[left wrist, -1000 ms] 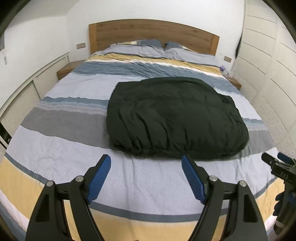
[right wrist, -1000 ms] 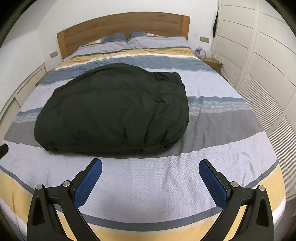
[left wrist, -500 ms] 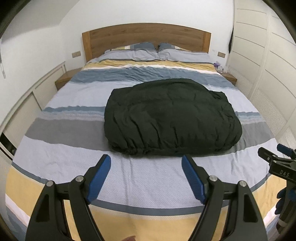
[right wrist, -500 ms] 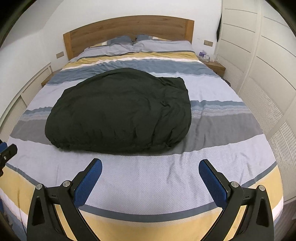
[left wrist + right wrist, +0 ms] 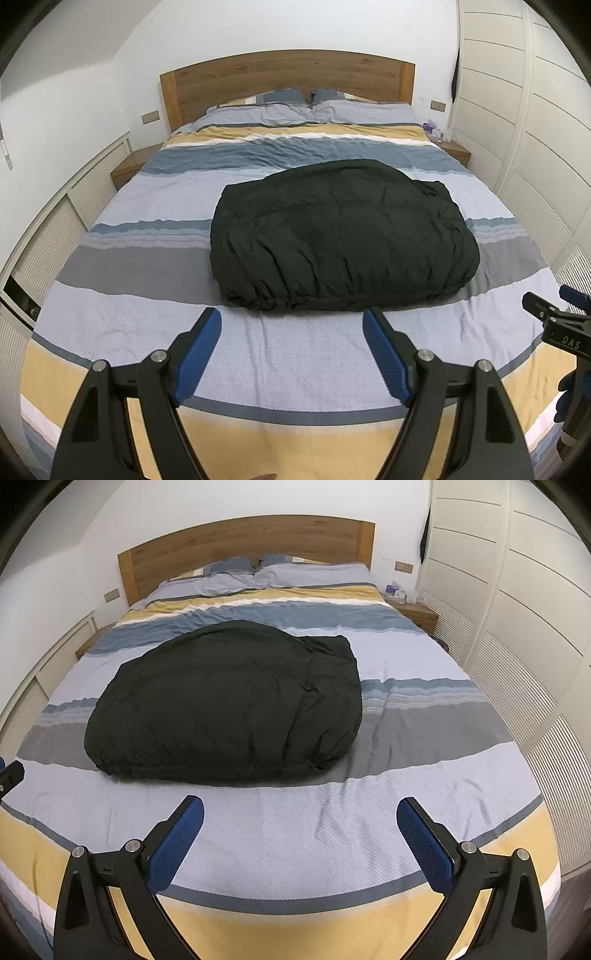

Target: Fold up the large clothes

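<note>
Presently my left gripper (image 5: 291, 341) and right gripper (image 5: 301, 823) hang empty with jaws apart over the foot of the striped bed (image 5: 295, 354), well short of the dark green garment (image 5: 340, 236), which lies mid-bed already folded into a puffy bundle, leaving little to do.

Matt, wrinkled black cloth garment (image 5: 340, 236)

One dark green bundled fabric garment (image 5: 340, 236) on one striped bed (image 5: 147, 266); two striped pillows (image 5: 266, 110) (side by side); two wooden nightstands (image 5: 419, 614); two blue-padded claws, left claw (image 5: 291, 354) and right claw (image 5: 301, 843).
</note>
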The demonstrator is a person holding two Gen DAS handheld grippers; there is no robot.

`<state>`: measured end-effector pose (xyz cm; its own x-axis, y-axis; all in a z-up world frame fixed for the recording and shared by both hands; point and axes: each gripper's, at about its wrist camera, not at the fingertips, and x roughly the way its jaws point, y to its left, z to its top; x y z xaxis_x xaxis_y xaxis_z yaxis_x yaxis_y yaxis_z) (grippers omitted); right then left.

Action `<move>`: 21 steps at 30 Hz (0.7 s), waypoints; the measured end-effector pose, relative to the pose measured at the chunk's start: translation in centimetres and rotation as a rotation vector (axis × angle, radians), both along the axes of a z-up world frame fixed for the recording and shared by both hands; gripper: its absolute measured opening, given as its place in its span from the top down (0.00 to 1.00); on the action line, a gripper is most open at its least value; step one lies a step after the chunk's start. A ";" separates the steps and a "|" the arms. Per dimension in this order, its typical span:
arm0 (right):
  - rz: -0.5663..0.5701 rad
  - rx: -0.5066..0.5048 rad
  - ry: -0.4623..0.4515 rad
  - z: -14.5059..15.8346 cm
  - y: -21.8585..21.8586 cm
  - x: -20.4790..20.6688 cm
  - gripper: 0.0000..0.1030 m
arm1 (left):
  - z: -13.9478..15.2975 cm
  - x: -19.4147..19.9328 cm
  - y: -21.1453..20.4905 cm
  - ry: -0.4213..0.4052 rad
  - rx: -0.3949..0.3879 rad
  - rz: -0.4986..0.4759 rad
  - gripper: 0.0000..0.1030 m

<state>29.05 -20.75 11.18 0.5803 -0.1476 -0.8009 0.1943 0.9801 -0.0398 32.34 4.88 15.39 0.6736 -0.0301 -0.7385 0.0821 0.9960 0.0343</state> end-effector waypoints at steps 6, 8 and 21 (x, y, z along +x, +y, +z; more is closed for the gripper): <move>0.001 0.004 0.006 -0.1 0.0 0.0 0.01 | 0.3 -0.1 0.4 0.010 0.000 0.008 0.24; 0.003 0.004 0.003 0.1 0.0 0.1 0.01 | 0.4 -0.1 0.5 0.010 -0.002 0.008 0.24; 0.004 0.005 -0.007 0.5 0.0 0.5 0.01 | 0.8 0.3 1.0 0.011 0.012 0.010 0.24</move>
